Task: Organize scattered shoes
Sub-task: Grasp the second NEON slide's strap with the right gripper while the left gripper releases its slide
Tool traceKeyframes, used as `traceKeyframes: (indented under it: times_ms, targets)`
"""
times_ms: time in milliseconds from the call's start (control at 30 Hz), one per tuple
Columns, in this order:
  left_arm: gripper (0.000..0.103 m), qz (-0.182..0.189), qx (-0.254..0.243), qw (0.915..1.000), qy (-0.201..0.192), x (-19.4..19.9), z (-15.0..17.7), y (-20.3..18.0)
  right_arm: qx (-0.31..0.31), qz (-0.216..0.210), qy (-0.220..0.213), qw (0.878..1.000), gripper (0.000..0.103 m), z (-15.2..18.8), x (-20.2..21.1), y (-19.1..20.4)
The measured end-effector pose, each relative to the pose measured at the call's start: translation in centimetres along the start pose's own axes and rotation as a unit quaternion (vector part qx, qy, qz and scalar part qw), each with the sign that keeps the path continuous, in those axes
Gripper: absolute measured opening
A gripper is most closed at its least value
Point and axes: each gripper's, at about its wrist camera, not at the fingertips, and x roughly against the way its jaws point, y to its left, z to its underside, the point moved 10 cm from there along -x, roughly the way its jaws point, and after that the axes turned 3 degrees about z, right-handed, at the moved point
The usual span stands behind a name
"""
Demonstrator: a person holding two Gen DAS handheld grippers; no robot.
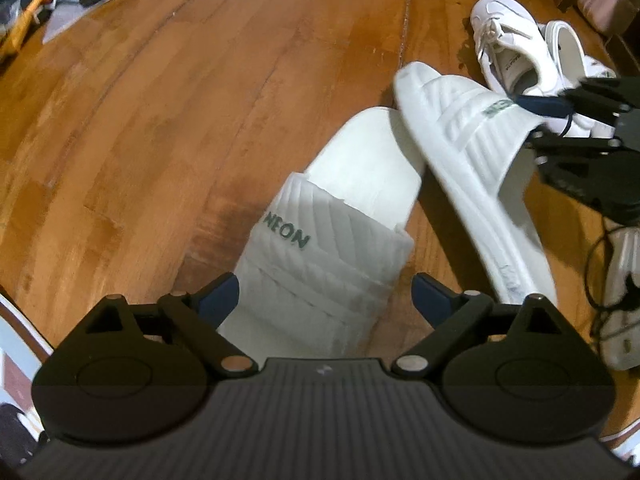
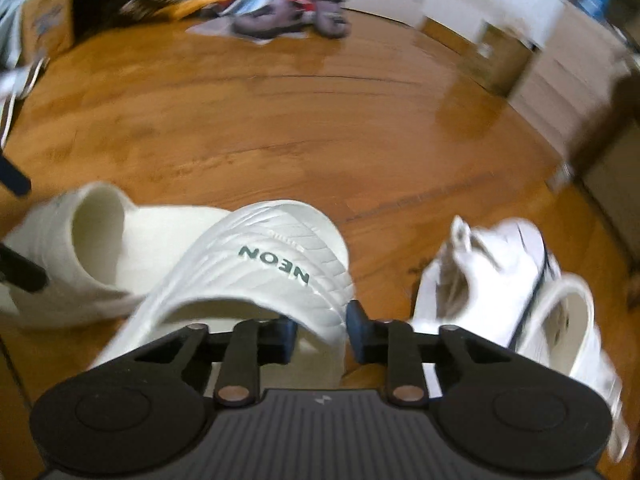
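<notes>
Right tool point(image 2: 320, 334) was pinching the strap edge of one white slide point(image 2: 256, 276), tilted across its mate's toe. Left tool point(image 1: 324, 296) was spread wide around the other slide point(image 1: 332, 236) — long axis running straight away from it, flat on the floor point(image 1: 180, 100), mid-room.

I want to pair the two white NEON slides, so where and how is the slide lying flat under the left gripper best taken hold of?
Grip the flat slide across its ribbed strap, coming down from above. The strap arches clear of the footbed, and the open left gripper already has a finger on either side of it. The other slide overlaps its toe, so the toe end is poorer.
</notes>
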Motion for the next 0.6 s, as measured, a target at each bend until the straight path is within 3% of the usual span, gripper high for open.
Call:
traceKeyframes:
  times_ms: [167, 267, 400, 500, 533, 600]
  targets:
    - [0.094, 0.009, 0.009, 0.9999, -0.003, 0.5, 0.0, 0.2, -0.115, 0.034, 0.033, 0.992, 0.018, 2.2, 3.4, -1.4]
    - [0.094, 0.009, 0.010, 0.9999, -0.006, 0.7, -0.1, 0.3, -0.179, 0.046, 0.072, 0.980, 0.018, 4.0, 5.2, -2.6]
    - [0.094, 0.012, 0.013, 0.9998, -0.010, 1.1, -0.2, 0.4, -0.191, 0.111, 0.088, 0.971, 0.018, 5.1, 7.6, -4.0]
    - [0.094, 0.012, 0.017, 0.9997, -0.013, 1.3, -0.2, 0.5, -0.178, 0.171, 0.134, 0.960, 0.022, 6.3, 8.0, -4.5]
    - [0.094, 0.012, 0.018, 0.9997, -0.014, 1.4, -0.3, 0.6, -0.180, 0.167, 0.155, 0.957, 0.023, 6.9, 7.8, -4.1]
    - [0.094, 0.011, 0.022, 0.9996, -0.016, 1.5, -0.3, 0.8, -0.210, 0.101, 0.174, 0.957, 0.041, 7.2, 7.5, -2.3]
